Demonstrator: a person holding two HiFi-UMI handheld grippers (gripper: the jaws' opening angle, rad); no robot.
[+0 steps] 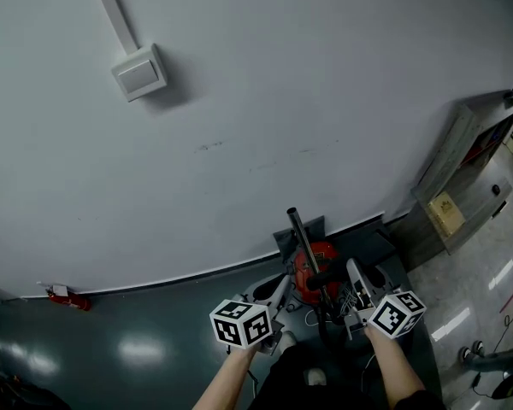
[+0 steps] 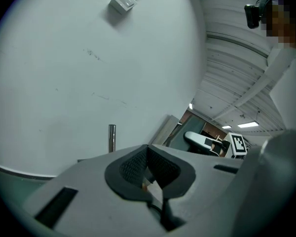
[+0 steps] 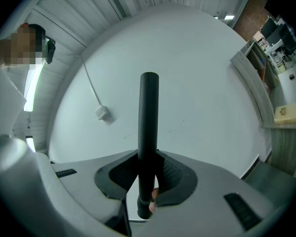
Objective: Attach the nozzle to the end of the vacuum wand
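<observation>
Wand [image 3: 148,122]: one black tube, upright, pinched low on shaft by right gripper [image 3: 148,174]; lower end shows just under pads. Left gripper [image 2: 148,169]: jaws pressed together, nothing between. Two grippers near one red vacuum body [image 1: 323,256] on floor. One switch box [image 1: 139,73] on wall.

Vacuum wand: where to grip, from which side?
Grip the vacuum wand on its straight round shaft, well below the top end, jaws across it from the side, as the right gripper does. It stands roughly upright, so that likely keeps the end clear.
</observation>
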